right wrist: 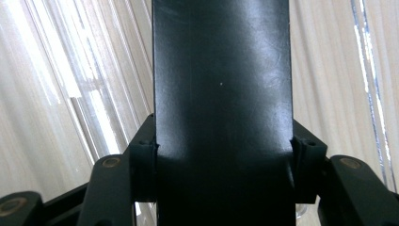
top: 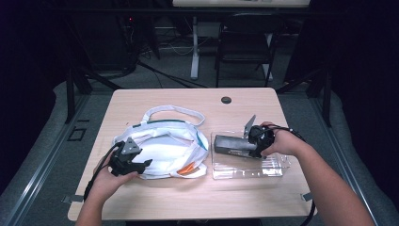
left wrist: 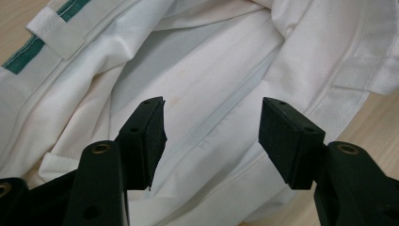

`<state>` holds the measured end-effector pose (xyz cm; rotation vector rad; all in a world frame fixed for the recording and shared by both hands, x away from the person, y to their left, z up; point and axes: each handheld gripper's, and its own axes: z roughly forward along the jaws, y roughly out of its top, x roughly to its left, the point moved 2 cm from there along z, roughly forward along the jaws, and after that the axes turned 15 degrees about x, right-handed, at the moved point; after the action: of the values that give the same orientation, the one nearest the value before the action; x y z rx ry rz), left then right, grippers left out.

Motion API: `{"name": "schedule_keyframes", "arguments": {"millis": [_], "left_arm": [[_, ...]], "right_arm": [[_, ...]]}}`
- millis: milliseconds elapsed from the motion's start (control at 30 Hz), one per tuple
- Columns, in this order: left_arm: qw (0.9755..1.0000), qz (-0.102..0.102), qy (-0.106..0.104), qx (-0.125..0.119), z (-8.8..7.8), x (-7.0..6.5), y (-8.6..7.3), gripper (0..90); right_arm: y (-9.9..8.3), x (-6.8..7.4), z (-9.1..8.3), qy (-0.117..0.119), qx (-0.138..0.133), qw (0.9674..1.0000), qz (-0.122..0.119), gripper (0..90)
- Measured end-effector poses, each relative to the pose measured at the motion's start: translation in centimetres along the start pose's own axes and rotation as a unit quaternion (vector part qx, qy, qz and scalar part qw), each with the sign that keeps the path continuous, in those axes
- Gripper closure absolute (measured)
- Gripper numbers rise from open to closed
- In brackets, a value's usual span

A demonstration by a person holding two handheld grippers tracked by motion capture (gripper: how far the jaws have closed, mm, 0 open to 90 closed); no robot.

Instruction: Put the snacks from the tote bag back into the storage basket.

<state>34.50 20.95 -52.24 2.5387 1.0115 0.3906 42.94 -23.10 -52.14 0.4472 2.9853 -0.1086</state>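
Observation:
A white cloth bag (top: 162, 150) with green trim and white handles lies on the left half of the wooden table (top: 188, 197). My left gripper (top: 145, 164) rests at the bag's near left edge, jaws open over the white fabric (left wrist: 211, 108) with nothing pinched between the pads (left wrist: 150, 136). A dark flat rectangular box (top: 234, 144) is held just above a clear plastic tray (top: 247, 172) on the right. My right gripper (top: 251, 146) is shut on that box; in the right gripper view the pads (right wrist: 143, 165) press both sides of the dark box (right wrist: 221, 94) over the tray (right wrist: 70, 94).
An orange object (top: 187, 168) peeks from the bag's near right corner. A round black grommet (top: 226, 100) sits near the table's far edge. Beyond the table stand a black chair (top: 244, 42) and a white desk leg (top: 194, 47).

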Motion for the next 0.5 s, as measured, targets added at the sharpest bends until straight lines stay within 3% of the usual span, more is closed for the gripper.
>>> {"name": "schedule_keyframes", "arguments": {"millis": [500], "left_arm": [[1.0000,-0.003,-0.002,-0.003,0.0,0.0,-0.2,41.3]], "right_arm": [[0.3,-0.2,1.1,0.010,0.001,0.9999,0.001,41.9]]}}
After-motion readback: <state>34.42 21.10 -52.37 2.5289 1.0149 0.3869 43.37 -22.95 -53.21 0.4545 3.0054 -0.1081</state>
